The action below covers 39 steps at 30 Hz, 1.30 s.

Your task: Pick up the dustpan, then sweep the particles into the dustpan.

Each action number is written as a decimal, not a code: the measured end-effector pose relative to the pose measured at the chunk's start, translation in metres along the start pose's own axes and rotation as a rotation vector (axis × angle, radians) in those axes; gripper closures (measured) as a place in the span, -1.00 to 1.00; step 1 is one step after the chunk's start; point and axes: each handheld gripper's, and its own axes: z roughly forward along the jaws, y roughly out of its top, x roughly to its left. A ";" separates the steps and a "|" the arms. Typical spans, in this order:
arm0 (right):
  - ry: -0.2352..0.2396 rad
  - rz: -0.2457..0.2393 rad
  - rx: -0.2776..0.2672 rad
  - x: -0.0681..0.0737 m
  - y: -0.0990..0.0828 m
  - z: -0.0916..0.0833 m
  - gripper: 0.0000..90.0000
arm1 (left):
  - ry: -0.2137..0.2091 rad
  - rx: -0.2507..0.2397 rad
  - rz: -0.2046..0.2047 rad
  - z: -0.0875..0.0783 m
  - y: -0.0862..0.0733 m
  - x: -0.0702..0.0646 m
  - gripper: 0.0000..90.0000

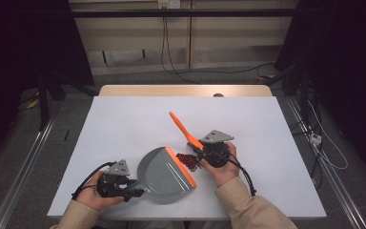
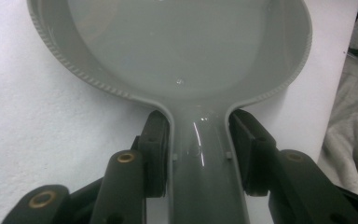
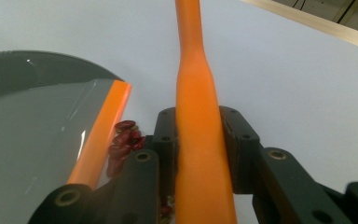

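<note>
Nearest the high camera, we are holding the left gripper point(image 1: 132, 189) at the near edge of the bench point(image 1: 124, 119), and it is gripping the grey dustpan point(image 1: 164, 171) by its handle. In the left gripper view the handle point(image 2: 200, 158) is running straight out between the two black pads point(image 2: 156, 154), which are pressing on it from either side, and the pan's bowl is spreading out ahead of the gripper, lying on the white bench.

We are keeping the right gripper point(image 1: 201, 151) closed on the orange brush handle point(image 1: 181, 126). In the right gripper view that handle point(image 3: 198, 140) is passing up between the pads, touching both, and reaching on well beyond the gripper over the bench. The brush head itself is hidden under the gripper, so we cannot tell how it is sitting.

Just beside the right gripper, on the side facing the left one, a small heap of dark red beans point(image 1: 188, 161) is lying on the bench. The beans point(image 3: 126, 137) are resting against the dustpan's orange lip point(image 3: 100, 135), between that lip and the gripper. The lip point(image 1: 181, 167) is facing the right gripper, and the pan's inside is looking bare in the left gripper view.
</note>
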 end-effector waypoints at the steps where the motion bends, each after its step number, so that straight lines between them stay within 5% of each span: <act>1: -0.003 -0.002 0.003 0.001 0.000 0.000 0.57 | -0.002 0.005 0.007 0.000 0.000 0.000 0.35; 16: -0.004 0.018 0.002 0.015 0.000 0.002 0.56 | 0.014 0.022 0.022 -0.001 0.001 0.000 0.37; 39: 0.033 0.113 -0.005 0.032 0.002 0.008 0.53 | 0.005 0.030 0.028 0.000 0.003 0.000 0.38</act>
